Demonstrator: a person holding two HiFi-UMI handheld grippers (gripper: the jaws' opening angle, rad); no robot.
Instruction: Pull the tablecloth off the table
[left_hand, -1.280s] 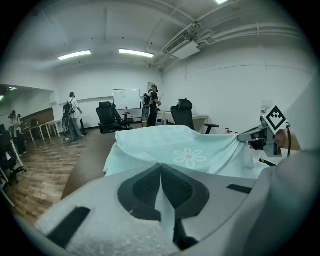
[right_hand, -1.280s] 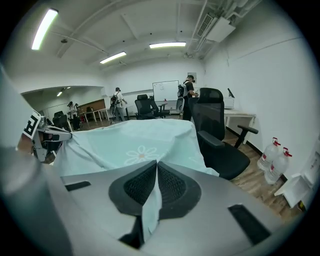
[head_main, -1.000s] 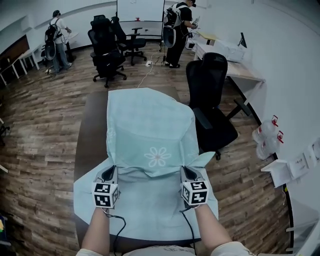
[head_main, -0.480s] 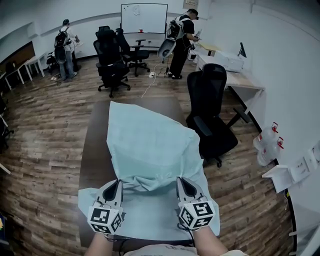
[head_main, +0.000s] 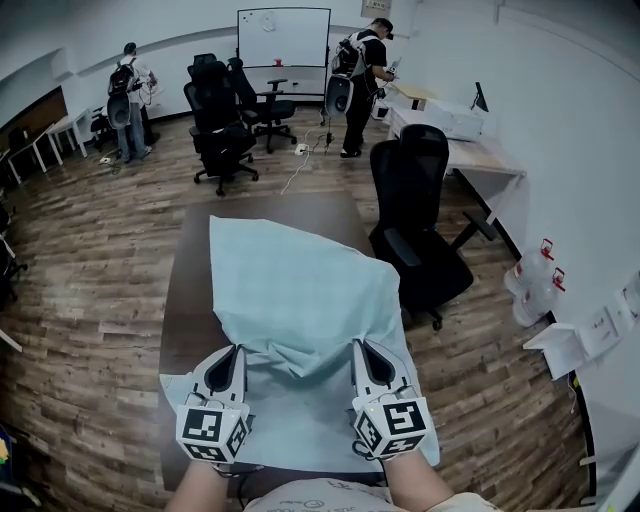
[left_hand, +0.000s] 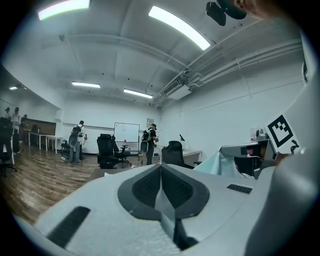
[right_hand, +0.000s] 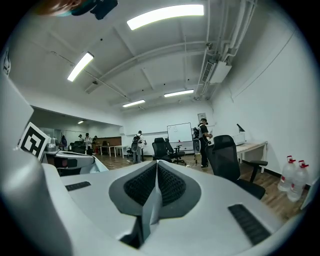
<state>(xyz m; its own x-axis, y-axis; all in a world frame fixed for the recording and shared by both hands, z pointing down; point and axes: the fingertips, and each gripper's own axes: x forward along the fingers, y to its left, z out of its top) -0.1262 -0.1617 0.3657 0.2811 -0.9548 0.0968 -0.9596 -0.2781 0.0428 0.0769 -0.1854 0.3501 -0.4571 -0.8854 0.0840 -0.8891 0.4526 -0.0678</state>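
A light teal tablecloth (head_main: 290, 290) lies slanted over the dark brown table (head_main: 188, 290), with its near part bunched up between my two grippers. The left gripper (head_main: 235, 352) is shut on a fold of the cloth at the near left. The right gripper (head_main: 358, 347) is shut on another fold at the near right. In the left gripper view a thin strip of cloth (left_hand: 164, 202) is pinched between the closed jaws of the left gripper (left_hand: 161, 167). The right gripper view shows the same: cloth (right_hand: 150, 207) caught in the right gripper (right_hand: 157, 165). Bare wood shows along the table's far end and left side.
A black office chair (head_main: 420, 215) stands close to the table's right side. More black chairs (head_main: 215, 120) stand behind the table. Two people (head_main: 360, 70) (head_main: 128, 95) stand at the back near a whiteboard (head_main: 283, 38). A desk (head_main: 470, 130) and water bottles (head_main: 530, 285) line the right wall.
The cloth has slid toward me, baring more of the table's far end. Both grippers, still closed on it, have come nearer and higher, and the flower print is now folded out of sight.
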